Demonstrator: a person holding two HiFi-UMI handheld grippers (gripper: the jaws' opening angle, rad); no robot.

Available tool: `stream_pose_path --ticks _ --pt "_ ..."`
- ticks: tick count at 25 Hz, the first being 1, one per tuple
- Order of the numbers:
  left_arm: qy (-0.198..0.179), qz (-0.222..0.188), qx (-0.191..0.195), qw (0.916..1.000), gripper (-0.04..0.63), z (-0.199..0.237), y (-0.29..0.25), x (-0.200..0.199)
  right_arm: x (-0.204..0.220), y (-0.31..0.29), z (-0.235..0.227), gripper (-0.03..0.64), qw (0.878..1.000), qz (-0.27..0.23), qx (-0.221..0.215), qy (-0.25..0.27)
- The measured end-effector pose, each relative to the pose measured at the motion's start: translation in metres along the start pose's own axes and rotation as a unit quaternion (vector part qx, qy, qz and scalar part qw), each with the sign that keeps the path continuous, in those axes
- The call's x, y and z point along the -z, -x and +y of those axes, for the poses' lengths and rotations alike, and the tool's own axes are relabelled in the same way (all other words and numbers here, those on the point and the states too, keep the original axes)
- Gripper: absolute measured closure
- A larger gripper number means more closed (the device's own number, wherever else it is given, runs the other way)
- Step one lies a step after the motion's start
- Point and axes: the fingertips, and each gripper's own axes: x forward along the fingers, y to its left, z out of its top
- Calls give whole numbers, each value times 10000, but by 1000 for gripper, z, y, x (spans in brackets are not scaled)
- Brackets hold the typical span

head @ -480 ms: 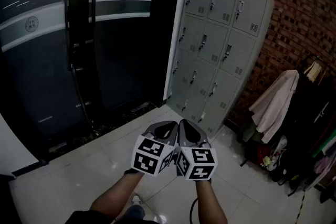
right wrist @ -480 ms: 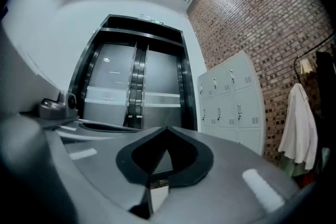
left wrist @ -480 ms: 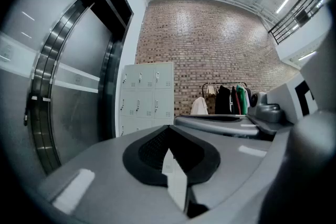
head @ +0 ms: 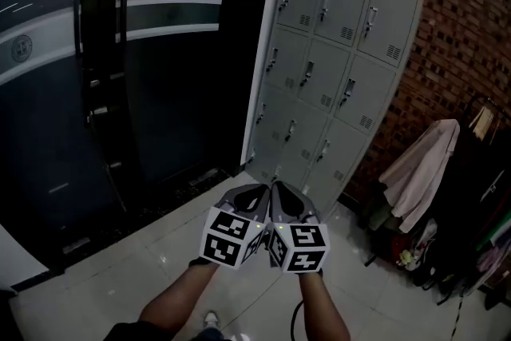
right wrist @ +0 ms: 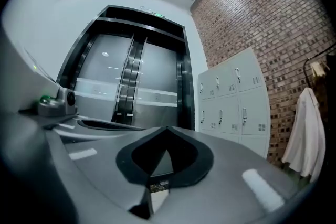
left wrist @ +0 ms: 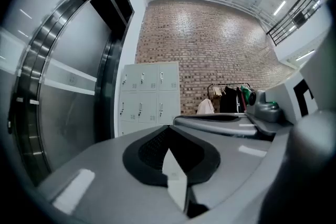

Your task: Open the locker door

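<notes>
While well apart from the tall grey metal locker bank (head: 327, 84), left gripper (head: 257, 192) and right gripper (head: 282, 190) both closed, empty.

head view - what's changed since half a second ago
Only the view shifted: the door post slid left in the picture and the locker looks slightly nearer, so the person seems to be approaching. Nothing was grasped or released. The left hand-held gripper and right hand-held gripper stay side by side, jaws shut and empty. Every door on the locker remains closed.
</notes>
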Motion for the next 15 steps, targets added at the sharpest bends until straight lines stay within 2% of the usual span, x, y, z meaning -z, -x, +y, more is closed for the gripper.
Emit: stream_pose_path --ticks 9,15 --pt "-33 -86 102 9999 595 107 -68 -19 -9 -128 -11 617 9998 -15 55 193" --pt "-30 -92 233 9997 595 154 -100 -19 -5 -184 -17 617 9994 -25 144 308"
